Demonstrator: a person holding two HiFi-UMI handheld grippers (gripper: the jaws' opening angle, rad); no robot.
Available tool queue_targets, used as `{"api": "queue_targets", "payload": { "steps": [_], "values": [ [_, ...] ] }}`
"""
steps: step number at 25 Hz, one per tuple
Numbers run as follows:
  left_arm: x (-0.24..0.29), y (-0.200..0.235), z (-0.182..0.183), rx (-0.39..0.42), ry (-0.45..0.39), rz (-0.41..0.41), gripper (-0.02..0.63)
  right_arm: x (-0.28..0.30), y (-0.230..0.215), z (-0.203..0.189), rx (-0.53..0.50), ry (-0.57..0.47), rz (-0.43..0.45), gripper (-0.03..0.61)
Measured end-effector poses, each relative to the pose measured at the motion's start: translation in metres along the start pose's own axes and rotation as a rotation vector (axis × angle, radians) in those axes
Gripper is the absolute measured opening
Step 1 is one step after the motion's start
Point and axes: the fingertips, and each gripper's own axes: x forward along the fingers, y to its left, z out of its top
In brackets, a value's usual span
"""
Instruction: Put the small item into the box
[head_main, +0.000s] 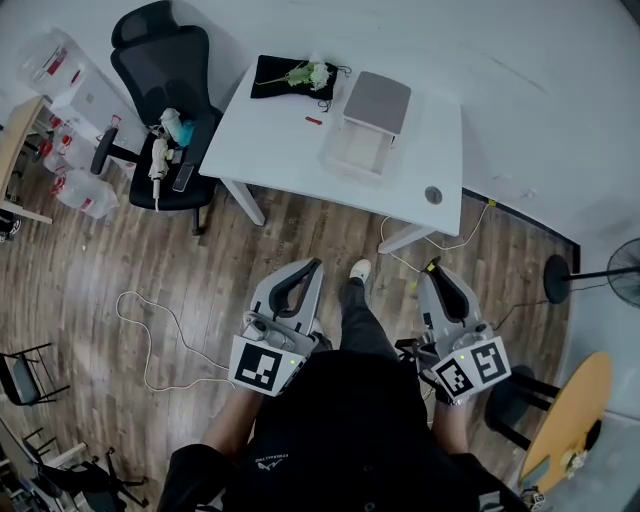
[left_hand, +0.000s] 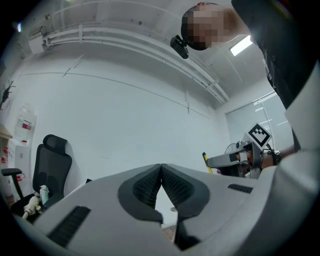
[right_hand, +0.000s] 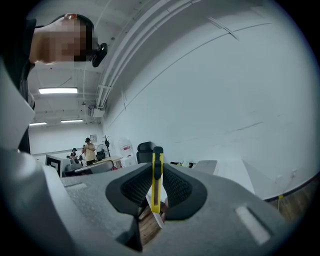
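Note:
A white table (head_main: 280, 150) stands well ahead of me. On it sit a clear plastic box (head_main: 355, 152), a grey lid (head_main: 377, 102) leaning at its far side, and a small red item (head_main: 314, 121) to the left of the box. My right gripper (head_main: 432, 270) is low over the wooden floor, shut on a yellow utility knife (right_hand: 157, 181) that stands upright between its pads. My left gripper (head_main: 314, 266) hangs beside it, jaws pressed together (left_hand: 161, 168) with nothing between them. Both are far short of the table.
A black cloth with flowers (head_main: 295, 76) lies at the table's far edge. To the left stands a black office chair (head_main: 160, 110) carrying loose objects. A white cable (head_main: 150, 340) loops on the floor. A fan (head_main: 610, 275) and a round wooden table (head_main: 570, 420) are at right.

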Motion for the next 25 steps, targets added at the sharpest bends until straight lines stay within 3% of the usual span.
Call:
{"api": "queue_targets", "payload": {
  "steps": [7,11,19,25],
  "values": [
    [0.038,0.032,-0.009,0.017,0.017,0.074,0.005,0.056,-0.043,0.008,0.026,0.003,0.055,0.067],
    [0.072,0.062,-0.015,0.089,0.053,0.119,0.005,0.108,-0.069,0.027,0.017,0.0,0.106,0.067],
    [0.158,0.09,0.004,0.059,0.004,0.182,0.005,0.187,-0.12,0.068,-0.006,0.005,0.212,0.068],
    [0.205,0.112,0.006,0.063,-0.007,0.28,0.005,0.236,-0.163,0.09,0.018,0.021,0.285,0.067]
  ]
}}
